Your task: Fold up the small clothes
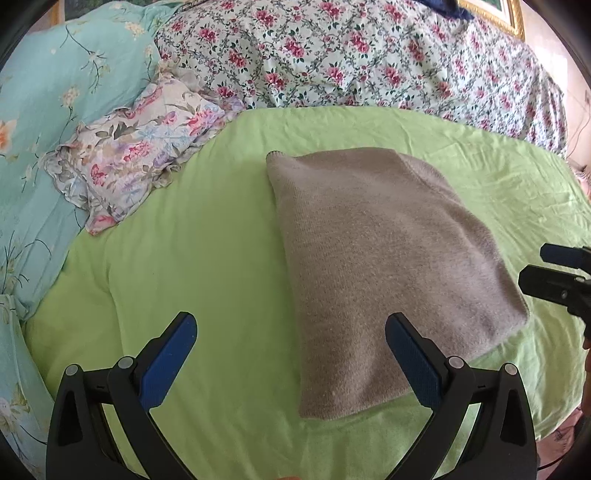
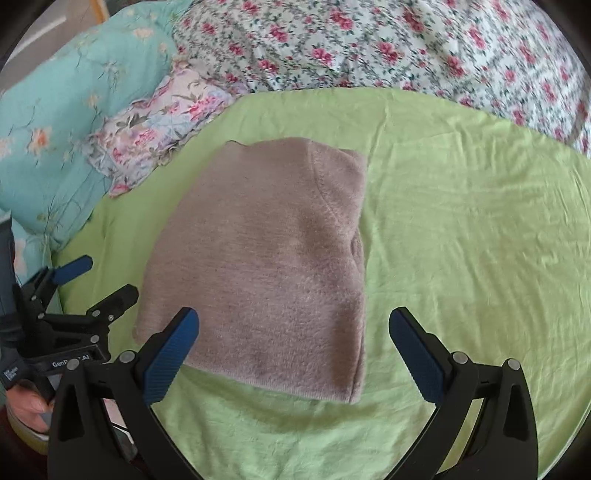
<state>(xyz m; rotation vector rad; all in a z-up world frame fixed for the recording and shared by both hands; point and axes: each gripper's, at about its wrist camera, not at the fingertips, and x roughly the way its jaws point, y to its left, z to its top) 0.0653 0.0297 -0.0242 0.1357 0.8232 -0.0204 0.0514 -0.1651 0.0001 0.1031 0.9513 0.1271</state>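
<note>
A grey-brown knit garment [image 1: 380,266] lies folded into a thick rectangle on the green sheet [image 1: 192,266]; it also shows in the right wrist view [image 2: 266,266]. My left gripper [image 1: 291,332] is open and empty, above the sheet at the garment's near left edge. My right gripper [image 2: 293,328] is open and empty, above the garment's near edge. The right gripper's fingertips also show at the right edge of the left wrist view [image 1: 554,269], beside the garment. The left gripper also shows in the right wrist view [image 2: 99,278], left of the garment.
A floral quilt [image 1: 351,55] is piled along the far side of the bed. A turquoise pillow [image 1: 55,110] and a small floral pillow [image 1: 136,147] lie at the far left. A gold picture frame [image 1: 495,11] hangs at the top right.
</note>
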